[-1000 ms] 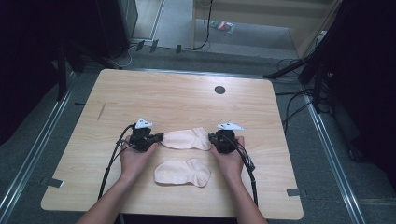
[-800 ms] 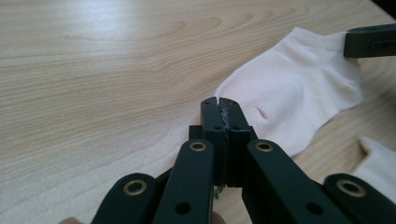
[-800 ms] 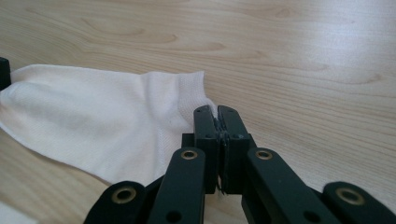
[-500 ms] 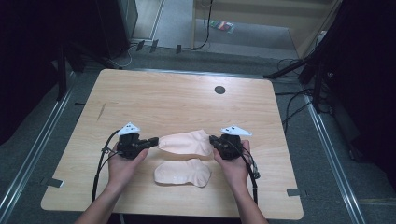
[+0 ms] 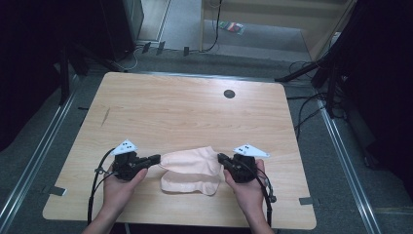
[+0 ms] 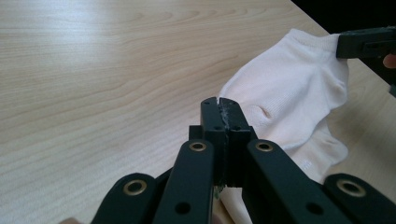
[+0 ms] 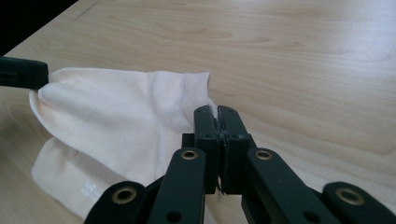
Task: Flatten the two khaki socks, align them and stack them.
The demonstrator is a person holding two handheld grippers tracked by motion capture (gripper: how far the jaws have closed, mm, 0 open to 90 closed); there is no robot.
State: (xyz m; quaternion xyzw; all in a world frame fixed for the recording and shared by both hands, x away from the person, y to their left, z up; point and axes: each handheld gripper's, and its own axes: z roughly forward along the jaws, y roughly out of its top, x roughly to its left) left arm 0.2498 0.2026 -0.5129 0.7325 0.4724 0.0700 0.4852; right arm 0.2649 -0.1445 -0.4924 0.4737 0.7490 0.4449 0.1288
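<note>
Both grippers are now carrying the upper sock toward the person, the left gripper and right gripper each clamped on an end, laying it over the lower sock near the table front edge; next likely calls for aligning edges.

No text or label can be read.

Lighting: counter evenly lit from overhead, surroundings v. dark. Gripper views: soft glare on far wood, tool arms blurred in foreground.
</note>
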